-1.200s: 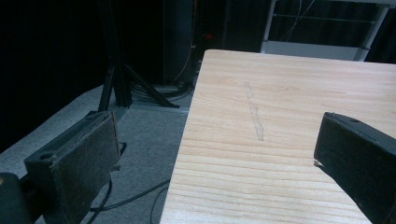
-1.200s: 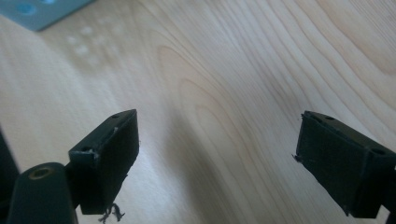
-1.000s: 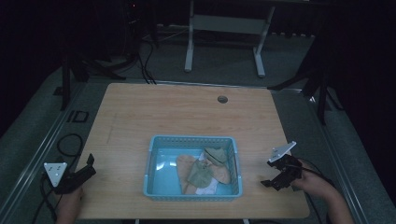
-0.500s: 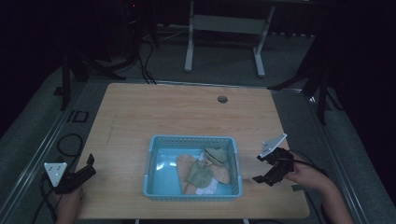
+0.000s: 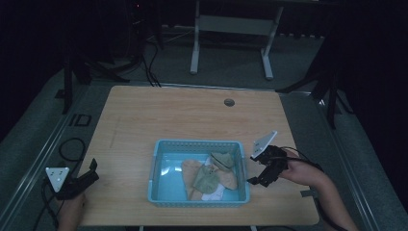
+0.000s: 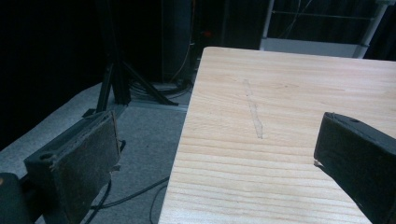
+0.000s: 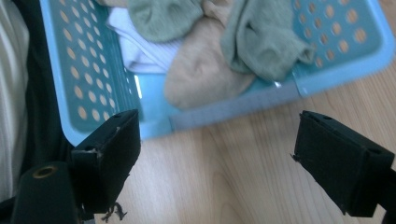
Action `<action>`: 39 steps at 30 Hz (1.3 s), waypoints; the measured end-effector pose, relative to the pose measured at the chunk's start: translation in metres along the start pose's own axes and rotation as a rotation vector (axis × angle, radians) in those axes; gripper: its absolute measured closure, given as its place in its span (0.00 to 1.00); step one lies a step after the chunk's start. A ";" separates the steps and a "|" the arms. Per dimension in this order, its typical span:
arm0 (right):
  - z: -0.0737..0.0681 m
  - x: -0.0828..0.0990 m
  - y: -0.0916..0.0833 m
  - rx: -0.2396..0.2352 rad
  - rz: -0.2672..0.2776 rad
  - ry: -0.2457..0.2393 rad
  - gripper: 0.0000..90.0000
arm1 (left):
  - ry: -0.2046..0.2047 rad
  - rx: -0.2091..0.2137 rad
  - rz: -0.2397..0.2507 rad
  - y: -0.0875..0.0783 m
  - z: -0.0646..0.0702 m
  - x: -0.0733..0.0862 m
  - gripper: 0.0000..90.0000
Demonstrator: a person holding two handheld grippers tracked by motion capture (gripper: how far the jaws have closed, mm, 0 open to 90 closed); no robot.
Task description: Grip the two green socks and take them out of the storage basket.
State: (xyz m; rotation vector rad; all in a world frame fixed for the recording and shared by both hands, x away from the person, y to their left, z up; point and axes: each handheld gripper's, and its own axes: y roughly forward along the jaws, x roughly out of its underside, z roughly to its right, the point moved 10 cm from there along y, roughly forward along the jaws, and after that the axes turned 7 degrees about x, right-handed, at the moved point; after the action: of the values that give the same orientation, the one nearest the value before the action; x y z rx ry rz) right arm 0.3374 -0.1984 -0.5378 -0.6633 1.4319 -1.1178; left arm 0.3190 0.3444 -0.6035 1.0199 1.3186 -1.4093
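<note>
We hold the right gripper [image 5: 260,175] just beside the right wall of the basket [image 5: 198,144], fingers spread wide and empty, tilted toward the socks [image 5: 208,177] piled in the basket's right half. In the right gripper view the two fingers [image 7: 111,149] frame the basket's near wall and corner over bare bench [image 7: 219,186], so we judge this is a lineup for reaching in over the rim, not yet a grasp. The pile is a green sock [image 7: 266,37] lying on a tan sock [image 7: 201,74], with something white [image 7: 140,46] under them and another green sock [image 7: 161,16] at the far side; they overlap, so picking one cleanly likely means pinching a top edge. The basket sits near the front middle of the bench [image 5: 168,115], within reach of both hands, which fits sorting out of it to either side. The left gripper [image 5: 79,180] rests at the bench's front left corner, well apart from the basket, fingers open with nothing between them; in the left gripper view one finger [image 6: 79,158] hangs off the bench edge over the floor, the other [image 6: 359,158] sits over the wood. It looks parked, leaving the reach to the right hand.
</note>
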 end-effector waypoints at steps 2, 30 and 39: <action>-0.002 -0.005 0.003 -0.007 -0.008 -0.016 0.16 | 0.000 0.003 0.002 0.000 0.000 0.000 0.00; -0.021 -0.068 0.050 -0.107 -0.039 -0.118 0.15 | 0.000 0.010 0.003 0.000 0.001 0.000 0.00; -0.027 -0.081 0.065 -0.130 -0.046 -0.117 0.15 | 0.000 0.011 0.001 0.000 0.001 0.000 0.00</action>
State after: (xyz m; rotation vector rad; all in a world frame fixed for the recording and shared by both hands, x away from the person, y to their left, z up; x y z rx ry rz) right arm 0.3403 -0.0942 -0.5650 -0.8441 1.4031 -1.0102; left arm 0.3192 0.3431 -0.6033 1.0274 1.3113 -1.4179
